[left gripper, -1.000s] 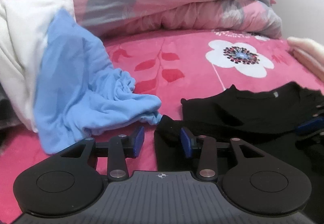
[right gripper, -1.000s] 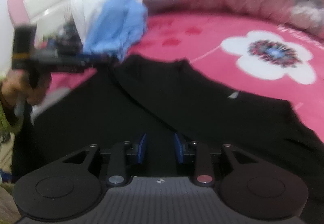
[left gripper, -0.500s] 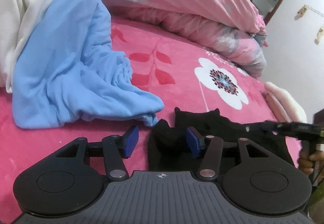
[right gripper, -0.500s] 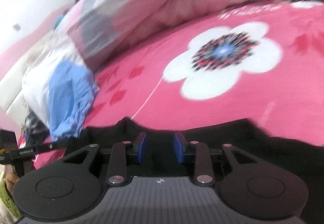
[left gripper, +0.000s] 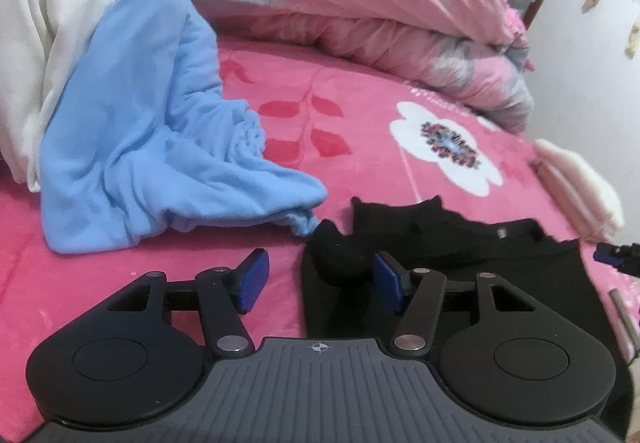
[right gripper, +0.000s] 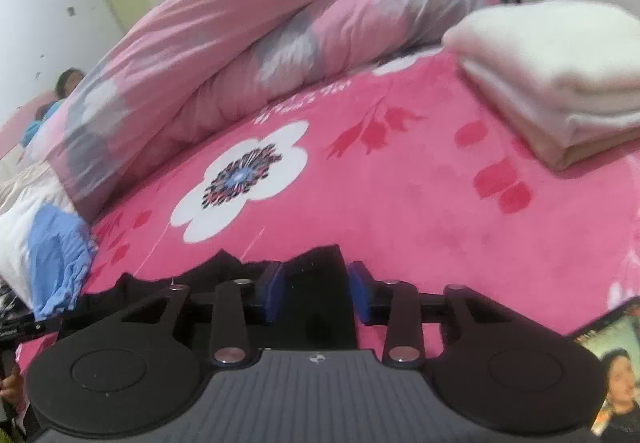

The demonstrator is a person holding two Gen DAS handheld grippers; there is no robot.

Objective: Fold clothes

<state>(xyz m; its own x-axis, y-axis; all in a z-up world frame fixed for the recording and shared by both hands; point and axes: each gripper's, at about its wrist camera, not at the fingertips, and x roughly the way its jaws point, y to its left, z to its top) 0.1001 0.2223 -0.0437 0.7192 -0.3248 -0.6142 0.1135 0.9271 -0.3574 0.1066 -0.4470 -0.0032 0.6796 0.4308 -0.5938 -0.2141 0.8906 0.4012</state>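
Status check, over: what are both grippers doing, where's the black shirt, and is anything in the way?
Left gripper open at black shirt edge. Right gripper open, shirt fabric between jaws. Blue garment touches shirt's corner.

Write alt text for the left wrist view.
The left gripper, open, hovers over the edge of a black shirt spread on a pink floral bedspread. A crumpled blue garment lies to its left; a rolled pink duvet lies behind.
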